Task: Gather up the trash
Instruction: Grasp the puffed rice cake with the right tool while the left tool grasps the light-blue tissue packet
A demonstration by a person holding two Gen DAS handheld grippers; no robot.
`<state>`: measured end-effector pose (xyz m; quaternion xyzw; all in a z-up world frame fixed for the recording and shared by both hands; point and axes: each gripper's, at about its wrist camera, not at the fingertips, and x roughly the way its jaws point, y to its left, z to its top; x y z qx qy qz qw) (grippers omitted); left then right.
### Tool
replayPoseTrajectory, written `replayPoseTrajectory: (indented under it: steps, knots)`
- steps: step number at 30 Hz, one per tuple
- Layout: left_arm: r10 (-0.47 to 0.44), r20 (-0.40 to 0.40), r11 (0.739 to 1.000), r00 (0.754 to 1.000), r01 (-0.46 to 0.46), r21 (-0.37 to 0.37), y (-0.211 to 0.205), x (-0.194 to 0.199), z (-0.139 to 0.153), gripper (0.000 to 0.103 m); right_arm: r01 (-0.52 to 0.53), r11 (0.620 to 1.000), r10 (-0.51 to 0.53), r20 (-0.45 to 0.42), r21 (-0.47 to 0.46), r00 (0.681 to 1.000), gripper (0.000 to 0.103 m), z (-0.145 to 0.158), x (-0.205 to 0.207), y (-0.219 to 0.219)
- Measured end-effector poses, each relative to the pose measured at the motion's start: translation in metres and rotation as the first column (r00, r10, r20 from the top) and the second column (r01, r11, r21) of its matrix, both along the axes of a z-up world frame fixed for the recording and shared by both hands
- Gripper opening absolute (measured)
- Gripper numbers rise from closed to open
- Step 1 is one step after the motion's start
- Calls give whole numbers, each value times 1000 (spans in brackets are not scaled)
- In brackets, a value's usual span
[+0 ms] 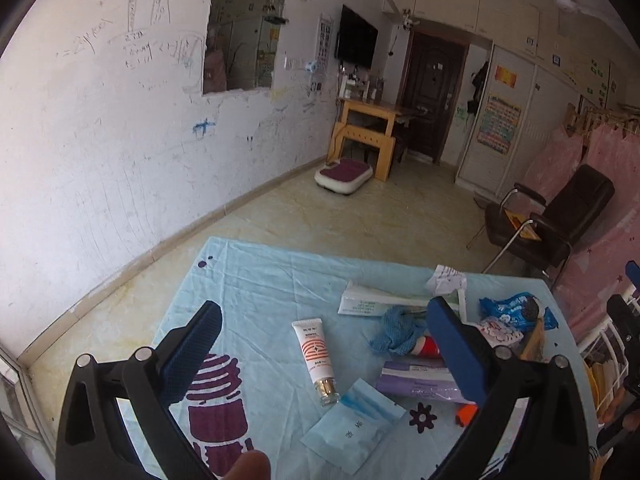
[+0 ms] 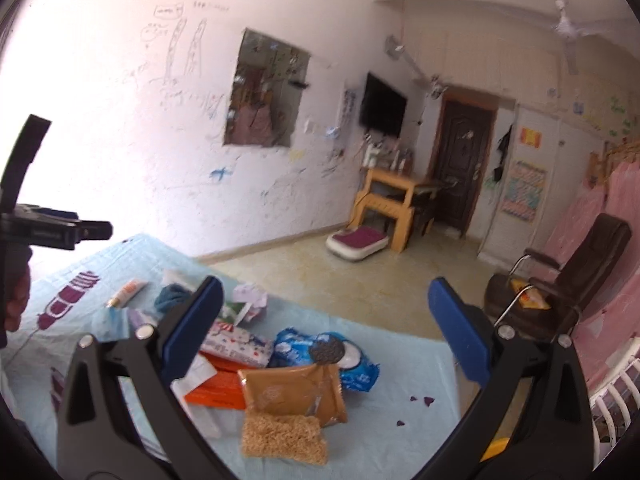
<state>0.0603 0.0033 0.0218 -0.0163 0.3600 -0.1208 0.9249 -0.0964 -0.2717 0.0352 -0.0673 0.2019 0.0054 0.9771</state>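
Both grippers wide apart, holding nothing; I hover over table w/ tube nearest left, brown packet under right; picking targets.

Light-blue sheet under scattered wrappers, tube.

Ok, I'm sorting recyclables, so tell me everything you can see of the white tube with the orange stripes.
The white tube looks like soft plastic, with an orange striped emblem and small print. Its flat crimped end points away from the camera; its clear cap over a gold neck points nearer. It lies flat on the light blue cloth, its cap beside a pale blue packet. Neither claw touches it.
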Motion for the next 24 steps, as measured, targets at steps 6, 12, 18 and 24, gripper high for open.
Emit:
replayPoseTrajectory:
  steps: [6,12,18,24]
  knots:
    - [-182,-346,955,921,249,160,-21,26,-30,97,-57,984,139,-520,170,843,99,-14,61,-27]
    - [-136,-527,948,839,264,176,-21,37,-73,97,34,971,156,-735,237,660,99,-47,71,-38]
    - [-183,-595,929,783,335,156,-50,37,-90,92,54,969,162,-783,242,601,99,-57,70,-35]
    - [-198,-638,882,744,419,214,-78,31,-102,62,48,976,151,-815,214,559,98,-68,78,-18]
